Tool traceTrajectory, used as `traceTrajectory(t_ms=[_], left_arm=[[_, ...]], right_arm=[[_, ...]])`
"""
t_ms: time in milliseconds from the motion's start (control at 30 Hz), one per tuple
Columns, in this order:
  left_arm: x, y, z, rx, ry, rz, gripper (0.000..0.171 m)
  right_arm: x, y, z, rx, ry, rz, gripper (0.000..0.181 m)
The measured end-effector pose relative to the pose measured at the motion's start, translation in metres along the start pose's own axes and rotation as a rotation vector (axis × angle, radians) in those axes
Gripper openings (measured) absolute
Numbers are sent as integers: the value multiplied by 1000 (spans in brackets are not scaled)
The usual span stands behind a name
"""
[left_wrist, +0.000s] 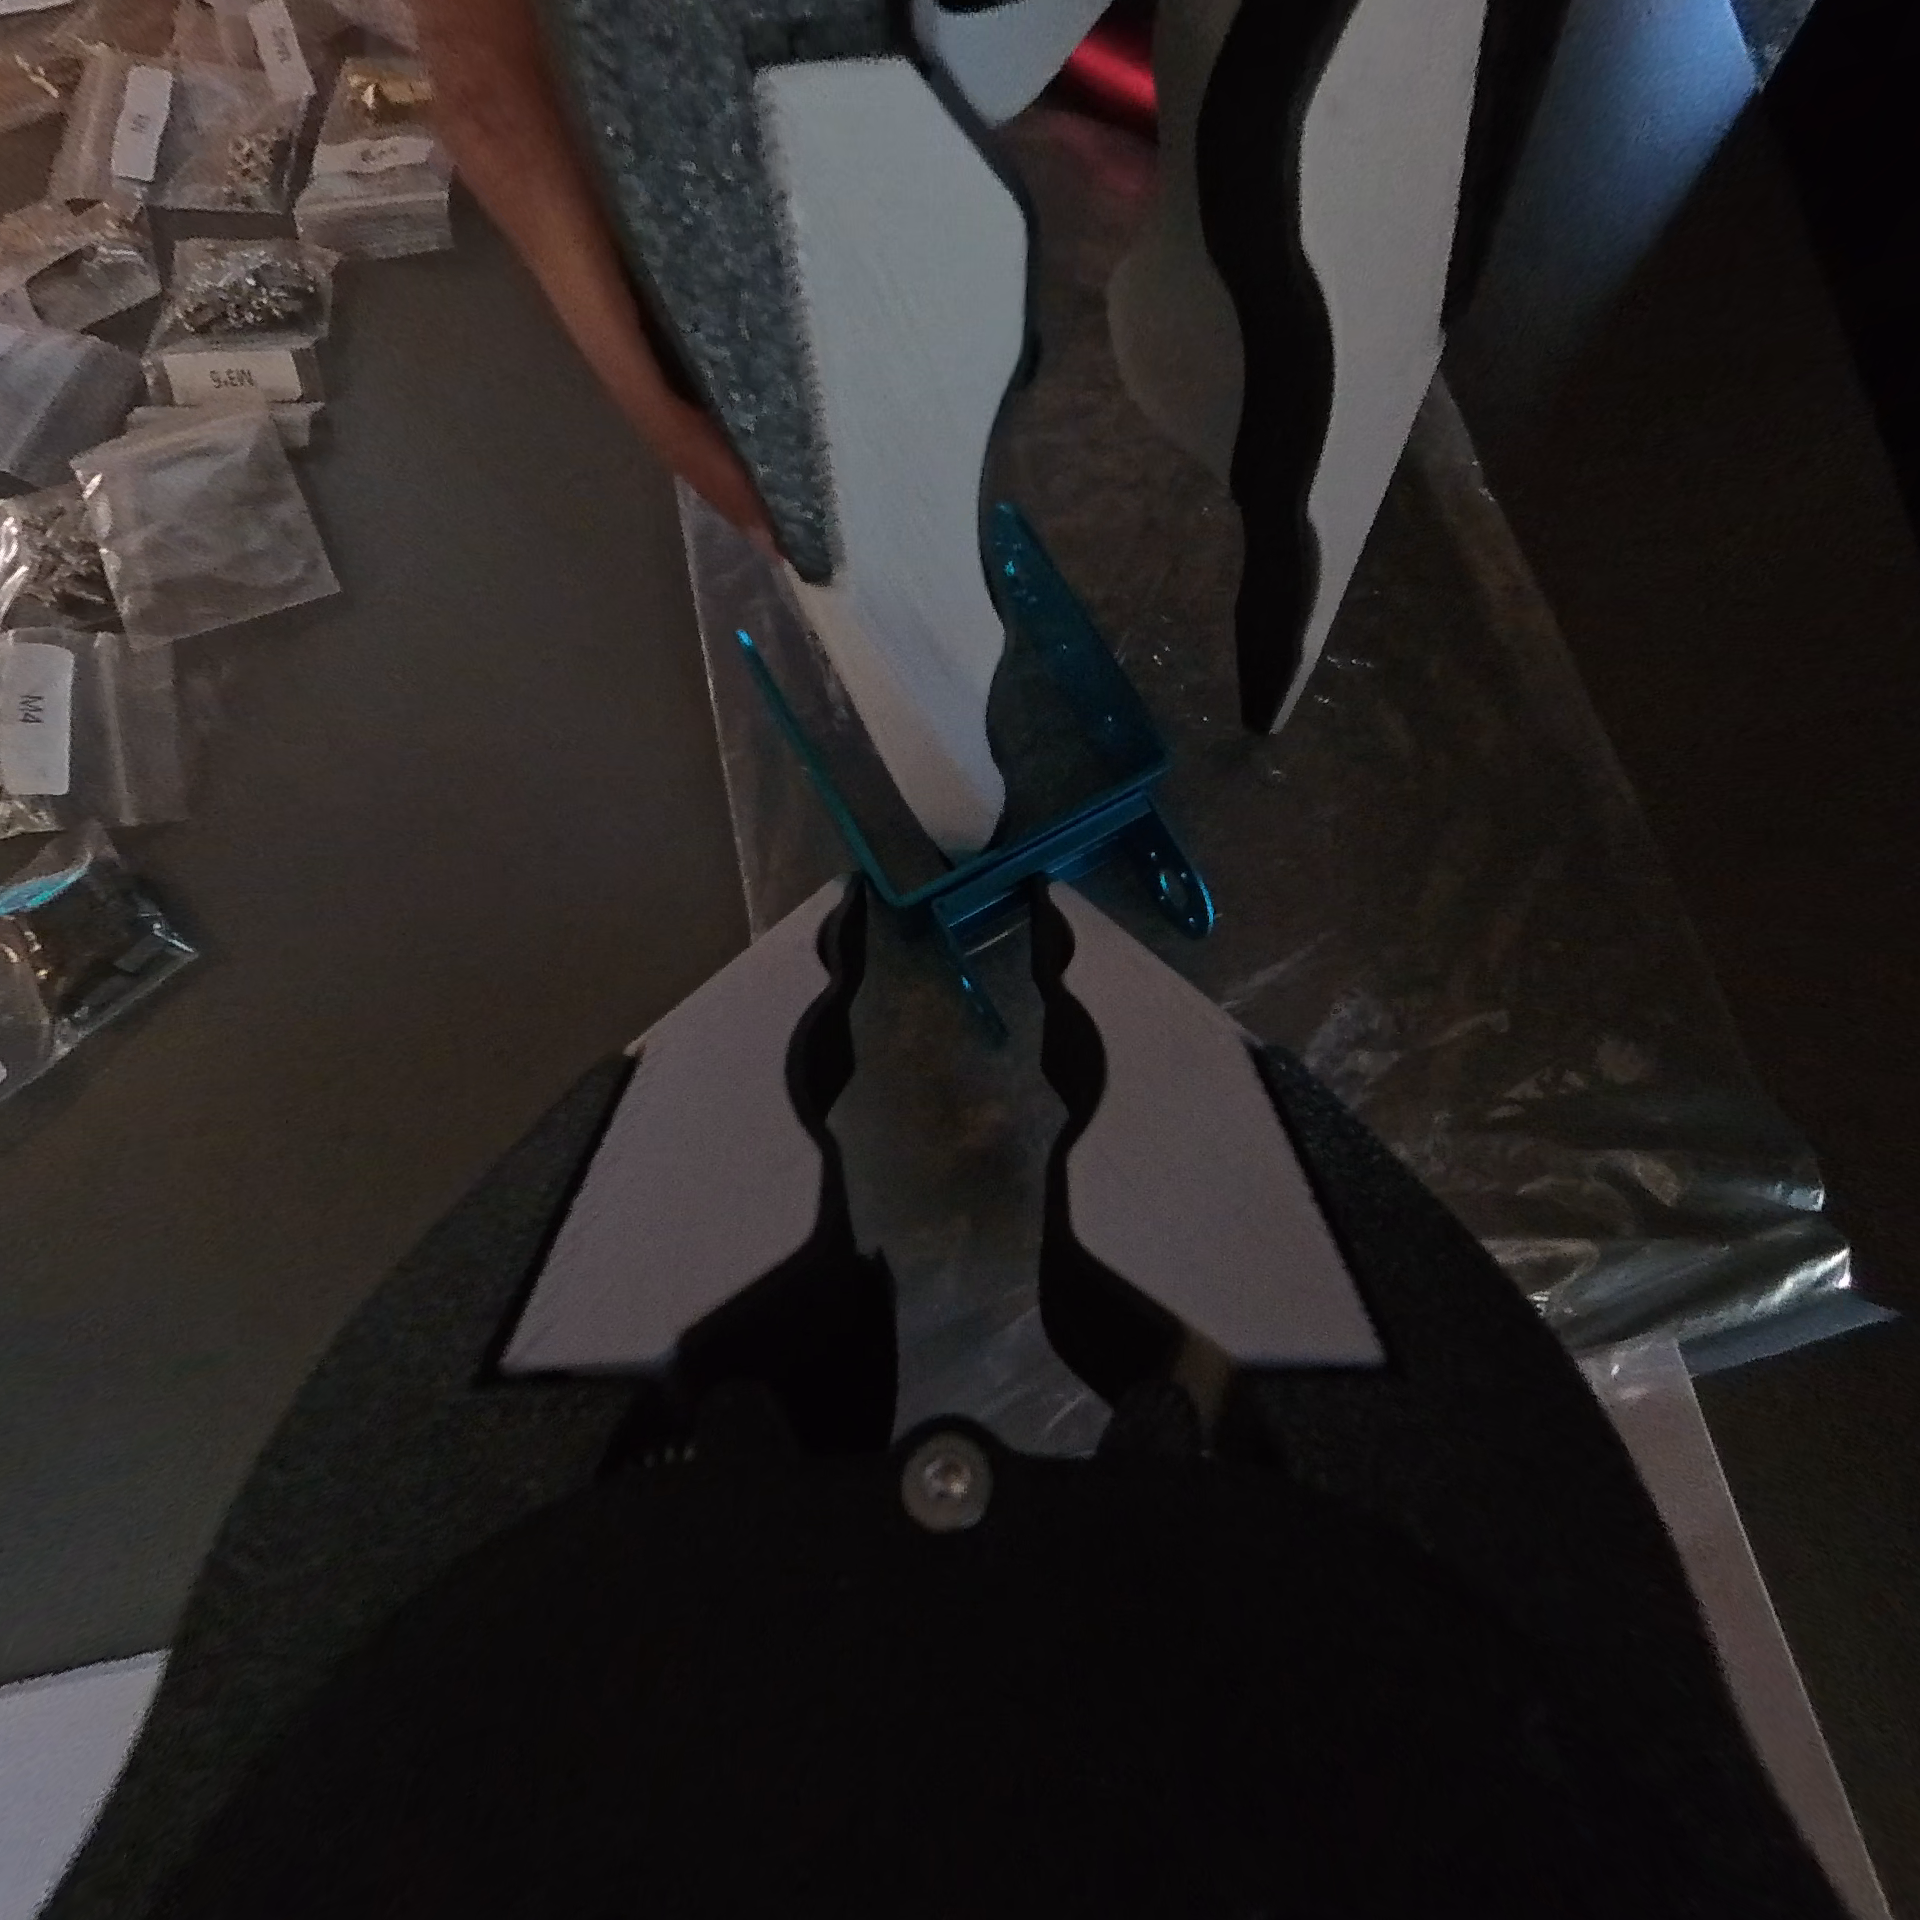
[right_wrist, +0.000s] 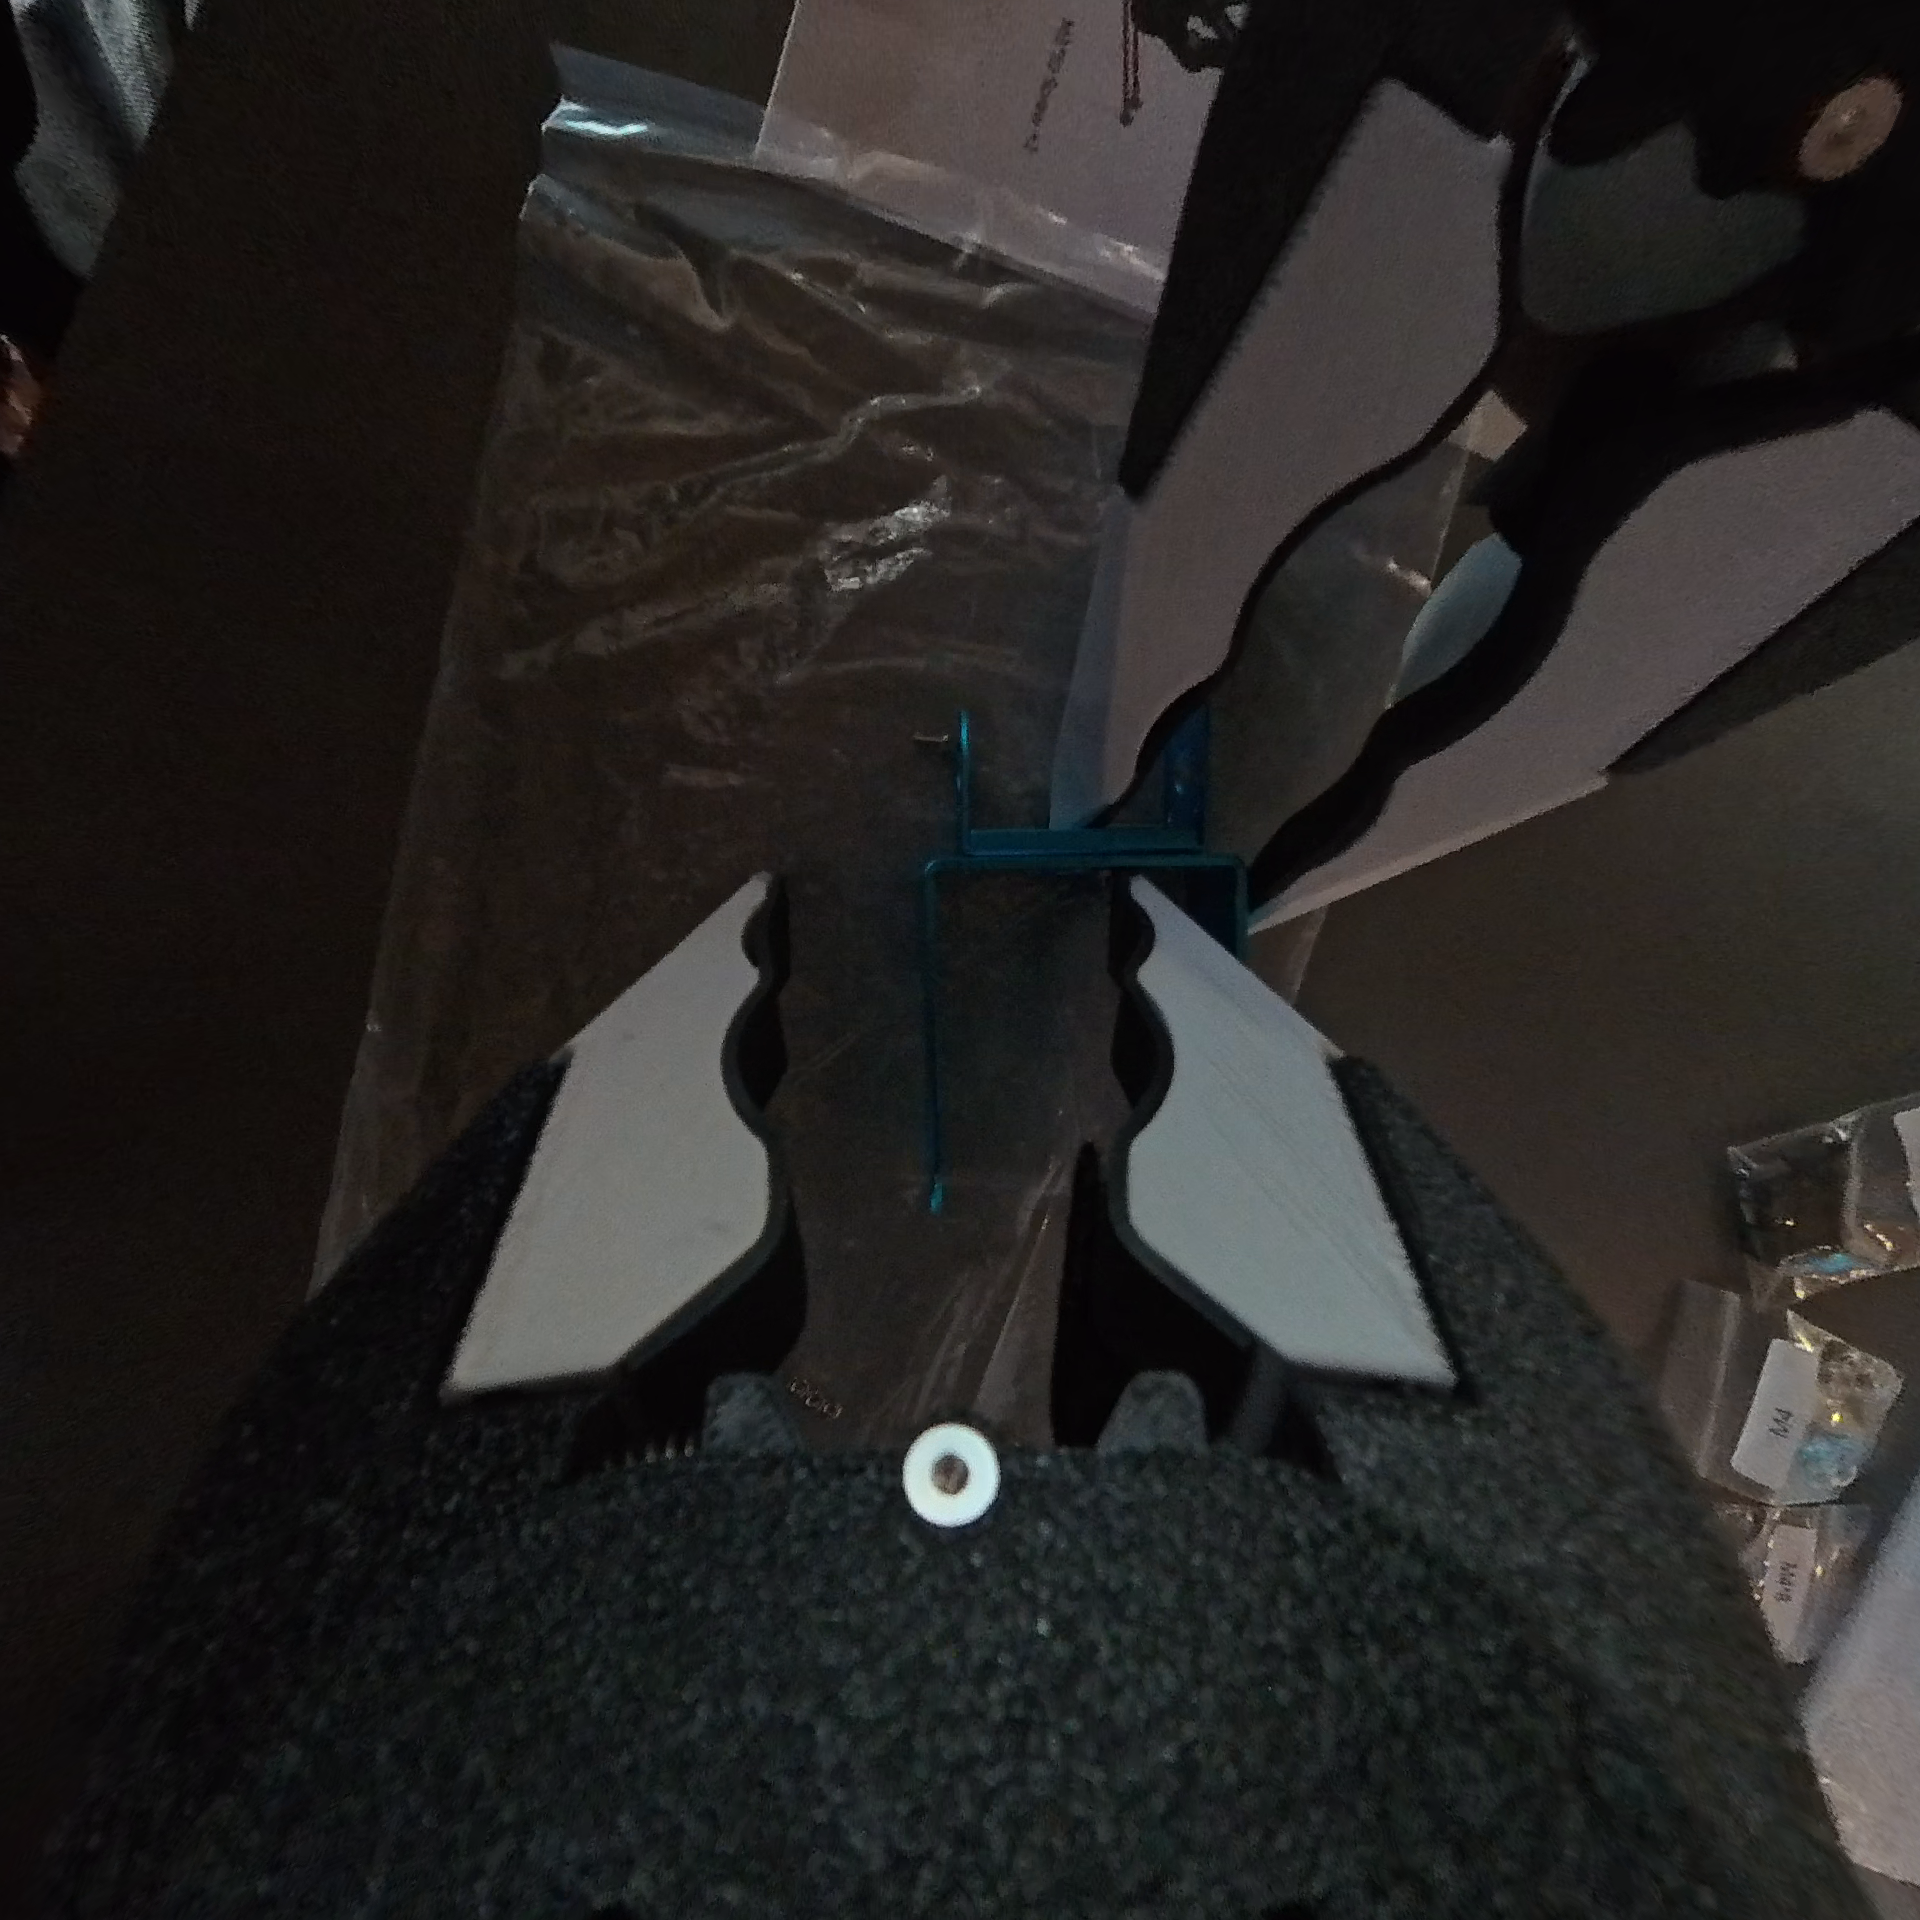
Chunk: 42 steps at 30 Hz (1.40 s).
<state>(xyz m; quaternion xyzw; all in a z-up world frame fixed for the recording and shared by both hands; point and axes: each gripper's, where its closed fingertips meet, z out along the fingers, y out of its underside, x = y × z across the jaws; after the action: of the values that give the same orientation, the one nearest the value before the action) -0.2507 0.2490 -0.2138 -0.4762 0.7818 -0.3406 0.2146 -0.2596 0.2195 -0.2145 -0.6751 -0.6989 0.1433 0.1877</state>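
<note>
Two hand-held grippers met over a crinkled clear plastic bag (right_wrist: 748, 540) lying flat on a dark bench (left_wrist: 436, 831), with two thin blue metal brackets between them. The left gripper (left_wrist: 940, 904) had its jaws narrowly parted around the smaller bracket (left_wrist: 997, 904), though whether they pinched it could not be told. The right gripper (right_wrist: 951, 899) had its jaws wide, one finger (right_wrist: 1195, 997) reaching inside the larger U-shaped bracket (right_wrist: 940, 1039), seemingly steadying it so the two back-to-back pieces stayed lined up. Both brackets stood on edge on the bag near the bench's middle. Many small labelled bags of hardware (left_wrist: 208, 436) lay heaped at one bench edge; the count was unclear.
</note>
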Motion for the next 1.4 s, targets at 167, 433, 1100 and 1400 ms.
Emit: traceTrajectory(t_ms=[167,433,1100,1400], left_arm=[[1,0,0,-1,10,-3,31],[1,0,0,0,-5,13,31],[4,-1,0,0,11,10,30],[5,-2,1,-2,15,15,31]], right_arm=[[3,0,1,-24,38,-30,55],[4,5,-7,-53,0,2,63],[7,-3,-2,-74,158,-132,41],[8,-3,-2,-93,112,-70,36]])
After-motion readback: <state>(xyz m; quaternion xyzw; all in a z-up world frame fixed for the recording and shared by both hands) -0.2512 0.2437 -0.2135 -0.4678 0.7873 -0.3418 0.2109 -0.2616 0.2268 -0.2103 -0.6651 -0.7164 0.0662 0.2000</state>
